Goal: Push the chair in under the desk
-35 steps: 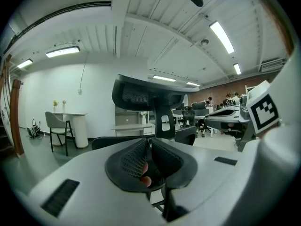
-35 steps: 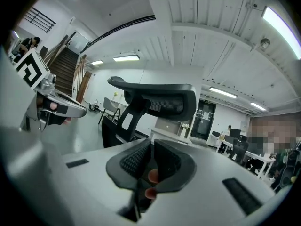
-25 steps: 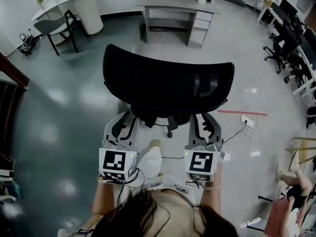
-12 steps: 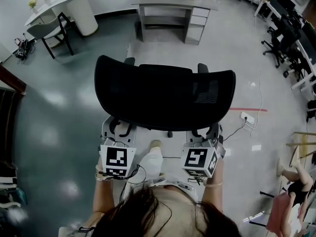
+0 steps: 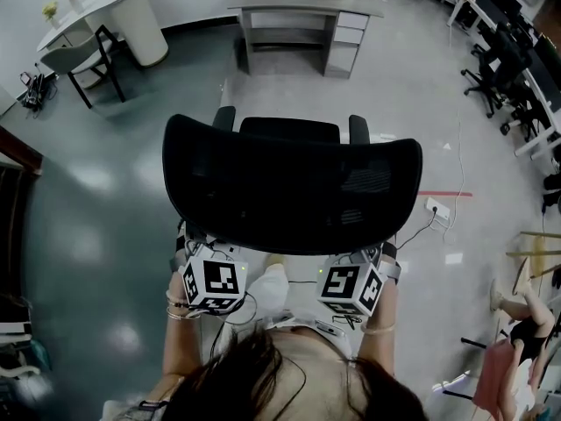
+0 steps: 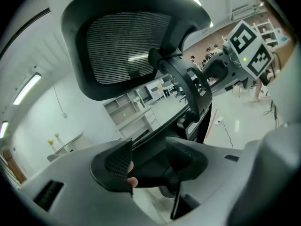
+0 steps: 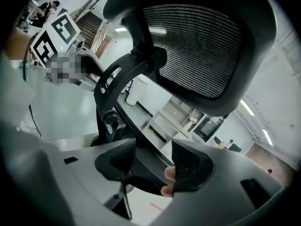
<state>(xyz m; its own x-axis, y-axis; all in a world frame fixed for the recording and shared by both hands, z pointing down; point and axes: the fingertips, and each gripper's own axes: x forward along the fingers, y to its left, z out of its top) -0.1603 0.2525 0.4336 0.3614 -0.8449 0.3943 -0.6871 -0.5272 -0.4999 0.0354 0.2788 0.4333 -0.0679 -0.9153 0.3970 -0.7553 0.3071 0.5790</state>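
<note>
Finds, from the head view, the black chair (image 5: 289, 182) on the floor (image 5: 96, 200), well short of the grey desk (image 5: 302, 3); catches, from the gripper views alone, left gripper (image 6: 148, 161) and right gripper (image 7: 154, 166) fingers (image 6: 117, 163) opening, released, part of the chair between them.

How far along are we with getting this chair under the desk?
Nothing finished yet: the chair stands on open floor, well short of the desk. In hand: left gripper and right gripper are at the backrest's lower edge, jaws opening, the edge between them but not clamped. Left: roll the chair across and tuck it under.
</note>
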